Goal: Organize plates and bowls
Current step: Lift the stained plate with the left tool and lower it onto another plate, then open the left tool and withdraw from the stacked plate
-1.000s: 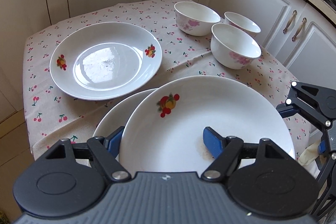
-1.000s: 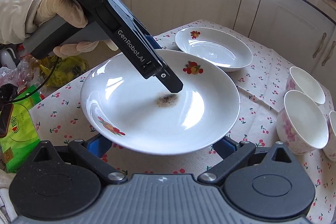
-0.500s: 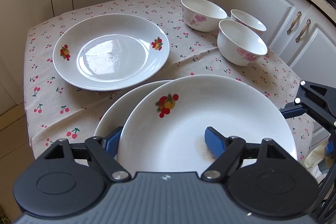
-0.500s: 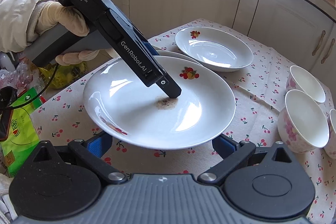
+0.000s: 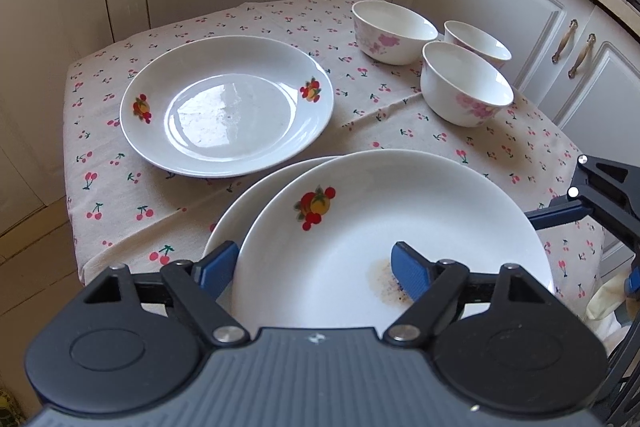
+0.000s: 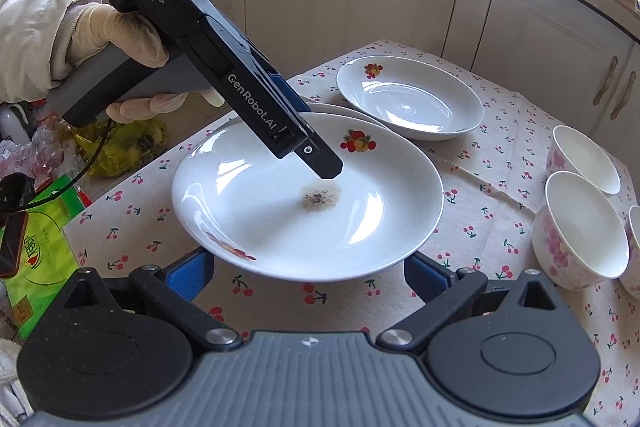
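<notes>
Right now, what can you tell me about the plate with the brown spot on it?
The stained plate is round, white and glossy, probably ceramic, with a shallow well. Two fruit pictures sit on its rim, and a brown speckled stain marks the middle. It lies partly on top of another plate, shifted off centre, on the cherry-print tablecloth. The left gripper straddles its rim, one finger over the inside by the stain, one outside below the rim.

Cherry-print tablecloth (image 5: 168,219) covers the table, bearing plates (image 5: 224,107) and three bowls (image 5: 464,83)
</notes>
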Motion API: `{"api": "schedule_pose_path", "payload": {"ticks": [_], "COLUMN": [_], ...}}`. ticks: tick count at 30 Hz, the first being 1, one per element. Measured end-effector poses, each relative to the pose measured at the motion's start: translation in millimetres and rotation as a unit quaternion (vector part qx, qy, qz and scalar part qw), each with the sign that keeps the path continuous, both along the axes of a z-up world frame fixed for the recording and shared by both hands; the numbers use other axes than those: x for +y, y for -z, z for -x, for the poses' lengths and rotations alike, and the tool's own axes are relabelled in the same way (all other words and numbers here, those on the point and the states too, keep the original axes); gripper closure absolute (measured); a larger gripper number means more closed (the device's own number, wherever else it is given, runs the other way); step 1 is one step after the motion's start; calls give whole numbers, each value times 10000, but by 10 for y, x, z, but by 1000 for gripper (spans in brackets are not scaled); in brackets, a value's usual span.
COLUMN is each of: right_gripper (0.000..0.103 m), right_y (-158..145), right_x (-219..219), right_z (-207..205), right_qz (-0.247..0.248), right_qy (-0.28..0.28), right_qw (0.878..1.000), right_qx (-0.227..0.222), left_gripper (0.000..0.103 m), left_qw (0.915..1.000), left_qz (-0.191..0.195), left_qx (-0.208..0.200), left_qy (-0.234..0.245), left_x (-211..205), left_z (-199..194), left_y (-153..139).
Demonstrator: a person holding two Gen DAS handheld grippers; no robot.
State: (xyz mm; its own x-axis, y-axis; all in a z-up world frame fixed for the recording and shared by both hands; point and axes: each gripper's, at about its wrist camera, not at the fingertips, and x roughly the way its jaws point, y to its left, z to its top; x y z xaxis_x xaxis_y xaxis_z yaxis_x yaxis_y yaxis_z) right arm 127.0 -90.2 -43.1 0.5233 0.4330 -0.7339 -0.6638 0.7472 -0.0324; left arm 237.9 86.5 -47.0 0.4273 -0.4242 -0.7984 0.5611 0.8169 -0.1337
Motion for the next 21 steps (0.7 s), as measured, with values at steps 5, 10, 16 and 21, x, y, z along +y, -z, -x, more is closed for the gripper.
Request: {"api": "schedule_pose_path", "payload": {"ticks": [5, 10, 16, 21], "right_gripper": [0, 0, 0, 0], "right_y": [1, 6, -20, -75], "right_x": [3, 4, -58, -139], "right_z": [9, 23, 34, 55], "right_qz": [-3, 44, 14, -52], "right_qy": [22, 81, 238, 356], "right_qw": [10000, 9999, 9996, 9990], "right_qx": [-17, -80, -137, -248], "left_gripper": [18, 18, 11, 10], "left_qw": [10000, 9999, 9993, 9985], "left_qz": [-36, -76, -52, -119], "left_qx": [-27, -104, -361, -532], "left_qy": [-38, -82, -114, -68], "left_x": [10, 23, 56, 17], "left_z": [29, 57, 142, 240], "left_y": [-7, -29, -117, -198]}}
